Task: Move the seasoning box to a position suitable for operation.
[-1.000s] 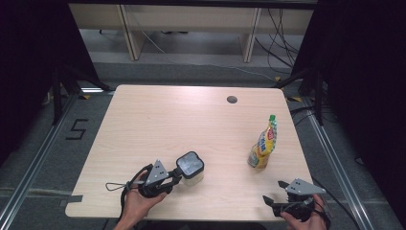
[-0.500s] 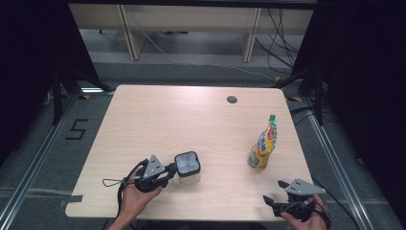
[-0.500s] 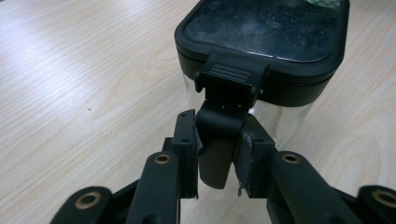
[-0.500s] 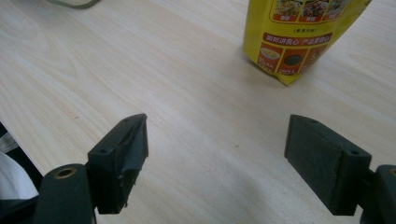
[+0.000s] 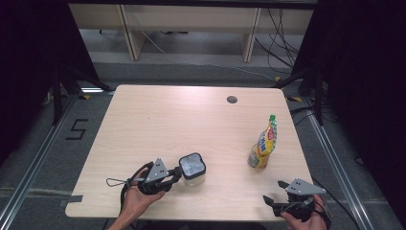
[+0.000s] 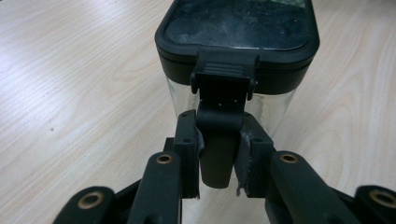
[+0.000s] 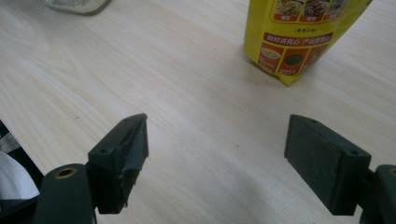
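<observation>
Two pads of the left gripper (image 6: 218,154) are clamped on the jar's (image 5: 192,168) lid latch (image 6: 219,140), near the table's (image 5: 158,115) front edge. Rigid, probably light, but that clip's a skinny hold, so it could swing. Right gripper (image 7: 217,154) gapes wide, empty.

Right gripper (image 7: 215,158) low over pale wood surface (image 7: 187,93), jaws standing wide apart, nothing between them but bare wood. Yellow pouch (image 7: 303,37) upright ahead, top right, printed food pictures and red label strip on front, base resting on surface, well clear of jaws. Glass container base (image 7: 77,4) at top left edge, far off. Surface edge at lower left corner, white cloth below it.
</observation>
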A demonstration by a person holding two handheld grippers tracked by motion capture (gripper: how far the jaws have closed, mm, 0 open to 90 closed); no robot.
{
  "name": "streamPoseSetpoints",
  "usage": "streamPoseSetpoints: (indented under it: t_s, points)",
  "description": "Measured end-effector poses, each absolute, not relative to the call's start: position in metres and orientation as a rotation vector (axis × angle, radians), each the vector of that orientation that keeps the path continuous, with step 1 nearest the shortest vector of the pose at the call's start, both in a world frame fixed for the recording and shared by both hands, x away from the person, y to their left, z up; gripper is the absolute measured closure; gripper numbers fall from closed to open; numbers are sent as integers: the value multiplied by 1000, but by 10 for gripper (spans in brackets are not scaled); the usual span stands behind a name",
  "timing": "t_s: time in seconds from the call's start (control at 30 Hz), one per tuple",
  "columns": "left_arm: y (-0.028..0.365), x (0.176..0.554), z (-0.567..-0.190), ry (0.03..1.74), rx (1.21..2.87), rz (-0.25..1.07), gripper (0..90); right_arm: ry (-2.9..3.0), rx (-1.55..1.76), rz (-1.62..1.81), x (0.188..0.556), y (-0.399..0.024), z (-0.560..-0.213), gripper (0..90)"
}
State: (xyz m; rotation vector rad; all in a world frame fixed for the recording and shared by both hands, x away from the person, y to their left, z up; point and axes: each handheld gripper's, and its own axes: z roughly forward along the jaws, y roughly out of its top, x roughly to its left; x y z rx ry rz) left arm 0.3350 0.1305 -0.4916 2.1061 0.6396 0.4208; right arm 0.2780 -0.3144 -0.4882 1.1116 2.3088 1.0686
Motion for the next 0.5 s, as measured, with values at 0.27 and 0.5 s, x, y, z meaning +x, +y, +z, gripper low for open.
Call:
streamPoseSetpoints:
  t_s: [0.27,0.5]
  points:
    - [115,327,-492,548,2121,343,725,2312,1155,1067,276,-312,-488,228]
    - [98,320,-493,464,2124,297,725,2311,1135,1071,277,-313,-488,230]
